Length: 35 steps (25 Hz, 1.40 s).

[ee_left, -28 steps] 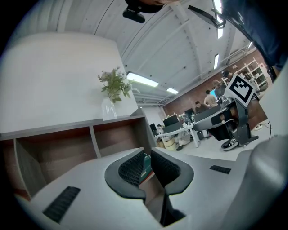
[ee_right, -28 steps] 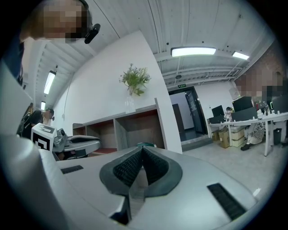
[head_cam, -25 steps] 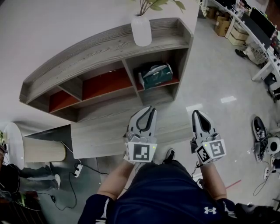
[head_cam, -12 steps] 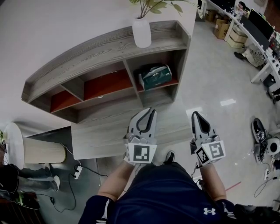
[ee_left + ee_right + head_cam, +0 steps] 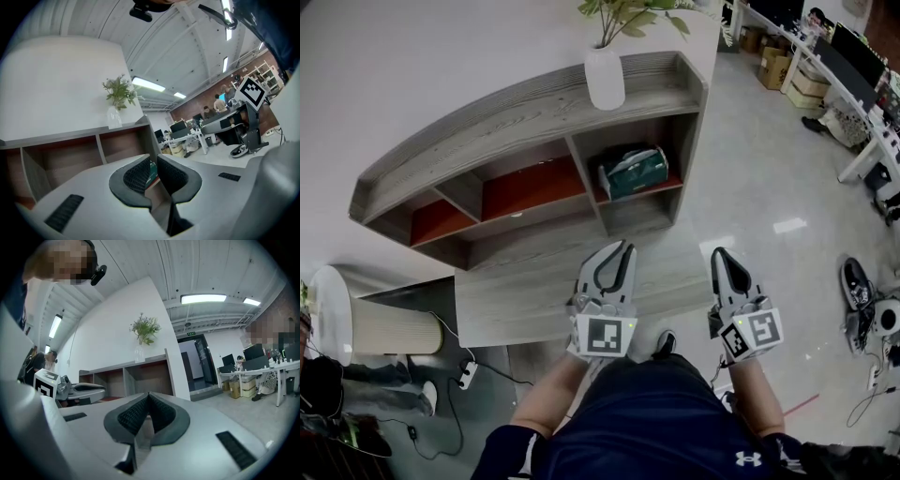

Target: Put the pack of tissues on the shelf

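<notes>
Looking pretty much done: you had the pack of tissues in the shelf compartment under the vase. Your left gripper and right gripper had their jaws clenched on nothing.

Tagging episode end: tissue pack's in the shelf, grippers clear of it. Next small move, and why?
Likely lower both grippers and stop: the pack of tissues lies in the shelf, right compartment, and the left gripper and right gripper are shut, empty, short of the shelf.

Grey wooden shelf unit beyond the left gripper: white vase on top, green tissue pack in compartment ahead.
</notes>
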Available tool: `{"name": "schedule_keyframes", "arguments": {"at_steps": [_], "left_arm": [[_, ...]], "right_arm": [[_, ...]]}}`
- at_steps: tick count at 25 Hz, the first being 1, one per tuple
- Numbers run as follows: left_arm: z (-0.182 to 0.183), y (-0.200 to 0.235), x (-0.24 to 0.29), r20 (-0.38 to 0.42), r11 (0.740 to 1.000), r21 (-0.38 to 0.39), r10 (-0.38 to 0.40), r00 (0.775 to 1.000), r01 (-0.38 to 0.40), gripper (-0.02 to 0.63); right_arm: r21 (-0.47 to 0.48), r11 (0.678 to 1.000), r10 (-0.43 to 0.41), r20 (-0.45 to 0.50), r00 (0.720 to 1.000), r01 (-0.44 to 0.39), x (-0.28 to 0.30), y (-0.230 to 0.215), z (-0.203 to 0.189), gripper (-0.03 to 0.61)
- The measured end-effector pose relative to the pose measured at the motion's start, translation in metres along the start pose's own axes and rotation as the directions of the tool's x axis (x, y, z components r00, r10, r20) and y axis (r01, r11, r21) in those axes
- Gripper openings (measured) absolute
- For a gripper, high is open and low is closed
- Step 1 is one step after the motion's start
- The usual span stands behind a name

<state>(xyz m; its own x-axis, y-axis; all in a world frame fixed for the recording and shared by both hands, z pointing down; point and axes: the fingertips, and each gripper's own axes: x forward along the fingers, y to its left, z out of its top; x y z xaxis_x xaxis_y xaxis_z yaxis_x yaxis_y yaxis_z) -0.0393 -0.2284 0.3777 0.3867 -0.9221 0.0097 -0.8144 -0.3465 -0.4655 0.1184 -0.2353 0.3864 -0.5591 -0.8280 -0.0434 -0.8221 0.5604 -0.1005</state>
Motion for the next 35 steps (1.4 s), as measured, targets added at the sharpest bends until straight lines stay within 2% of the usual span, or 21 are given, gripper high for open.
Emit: {"name": "schedule_keyframes", "arguments": {"at_steps": [35], "left_arm": [[-0.006, 0.011, 0.014, 0.014, 1.0, -0.026, 0.004, 1.0, -0.003, 0.058]], "right_arm": [[-0.02, 1.0, 0.001, 0.003, 1.0, -0.001, 0.014, 0.001, 0.002, 0.011]]}}
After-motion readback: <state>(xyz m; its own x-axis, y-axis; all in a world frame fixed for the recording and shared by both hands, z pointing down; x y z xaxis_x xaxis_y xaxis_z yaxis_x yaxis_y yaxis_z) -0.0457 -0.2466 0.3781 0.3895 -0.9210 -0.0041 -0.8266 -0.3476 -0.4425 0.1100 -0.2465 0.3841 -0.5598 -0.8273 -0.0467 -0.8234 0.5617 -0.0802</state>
